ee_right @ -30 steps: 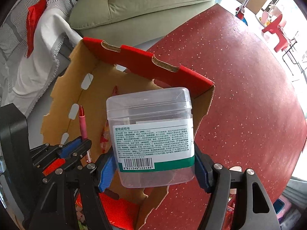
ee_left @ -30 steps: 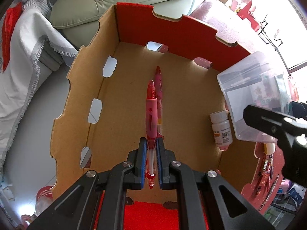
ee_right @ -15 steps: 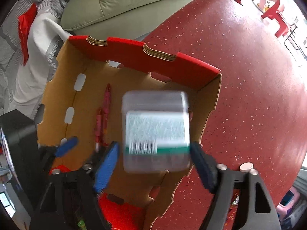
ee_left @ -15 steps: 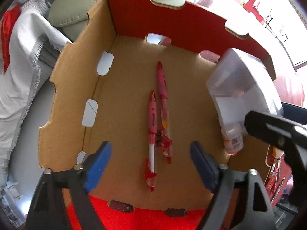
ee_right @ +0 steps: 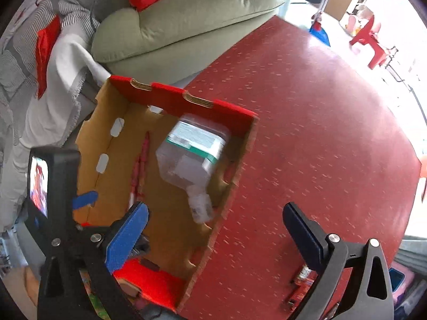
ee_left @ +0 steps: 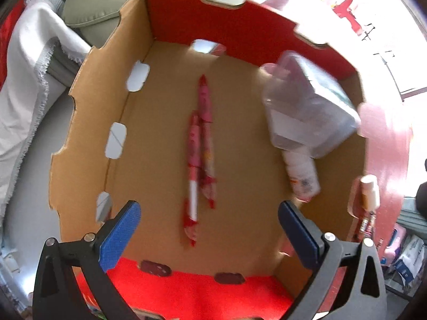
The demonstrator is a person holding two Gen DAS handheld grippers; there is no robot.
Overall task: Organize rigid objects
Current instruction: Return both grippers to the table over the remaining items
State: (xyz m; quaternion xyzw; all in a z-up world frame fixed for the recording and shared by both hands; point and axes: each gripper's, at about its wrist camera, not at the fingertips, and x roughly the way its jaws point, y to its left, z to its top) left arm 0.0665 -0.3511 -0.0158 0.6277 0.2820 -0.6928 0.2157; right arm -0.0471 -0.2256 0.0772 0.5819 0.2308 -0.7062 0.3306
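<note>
A cardboard box [ee_left: 88, 122] with red rims holds two red pens [ee_left: 200, 154] lying side by side on its floor. A clear plastic container [ee_left: 307, 106] lies tilted in the box's right side, resting over a white pill bottle [ee_left: 301, 176]. My left gripper [ee_left: 209, 237] is open and empty above the box's near end. In the right wrist view the box [ee_right: 165, 229], the container [ee_right: 192, 149], the bottle [ee_right: 200, 205] and the pens [ee_right: 140, 168] show too. My right gripper [ee_right: 213, 240] is open and empty, above the box's right wall.
The box stands on a red speckled table [ee_right: 307, 133]. A green sofa [ee_right: 186, 21] with a red cushion and white cloths [ee_right: 53, 85] lies beyond it. A small bottle [ee_left: 369, 192] and red pens [ee_right: 301, 282] lie on the table right of the box.
My left gripper opened and let the pen down beside the other one. My right gripper opened and the clear container dropped into the box onto the pill bottle. Both grippers pulled back.
</note>
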